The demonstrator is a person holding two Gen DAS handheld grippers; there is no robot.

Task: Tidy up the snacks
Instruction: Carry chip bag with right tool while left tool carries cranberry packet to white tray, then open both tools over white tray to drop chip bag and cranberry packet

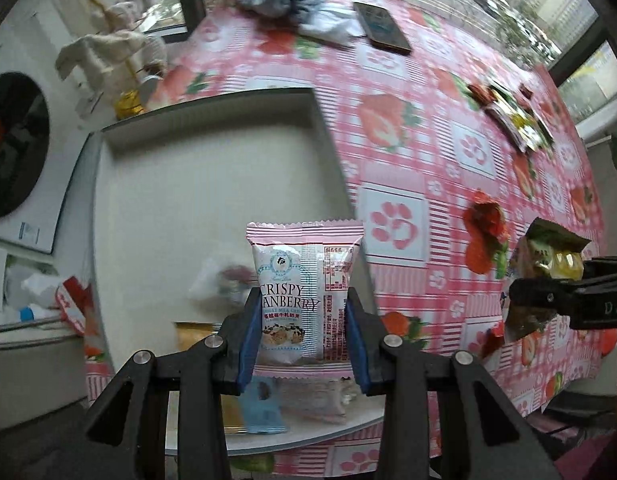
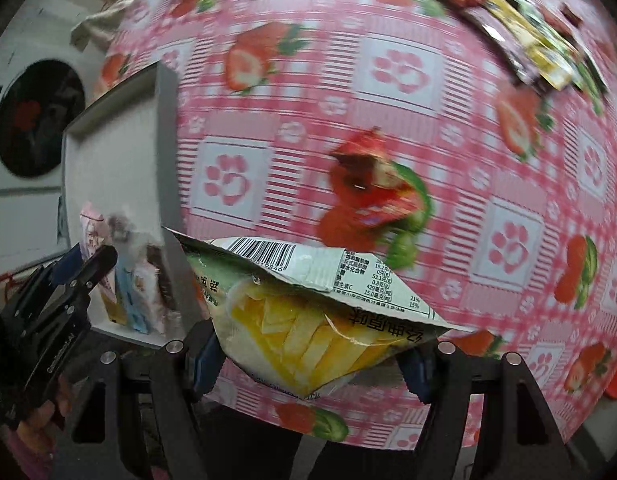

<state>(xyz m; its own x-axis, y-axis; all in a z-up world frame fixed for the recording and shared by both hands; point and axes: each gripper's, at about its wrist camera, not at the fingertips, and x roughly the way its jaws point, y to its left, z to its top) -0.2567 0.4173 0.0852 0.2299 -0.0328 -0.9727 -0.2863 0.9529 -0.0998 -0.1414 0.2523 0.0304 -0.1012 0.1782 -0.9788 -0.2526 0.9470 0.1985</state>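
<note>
Two packets are in hand at once: the left gripper [image 1: 304, 332] is clamped across the lower half of a pink-and-white crinkly Crispy Cranberry foil pouch [image 1: 304, 292], held upright just ahead of its fingers, over the white shallow cardboard tray [image 1: 212, 184] beyond. The right gripper [image 2: 308, 356] pinches a pale green-and-yellow chip bag [image 2: 308, 312], sagging sideways between its jaws. Both look light, slippery and crushable; mid-body grips seem safest.

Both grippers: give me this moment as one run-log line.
left gripper: shut on cranberry packet, over white box | right gripper: shut on chip bag, over tablecloth | loose red snack
</note>
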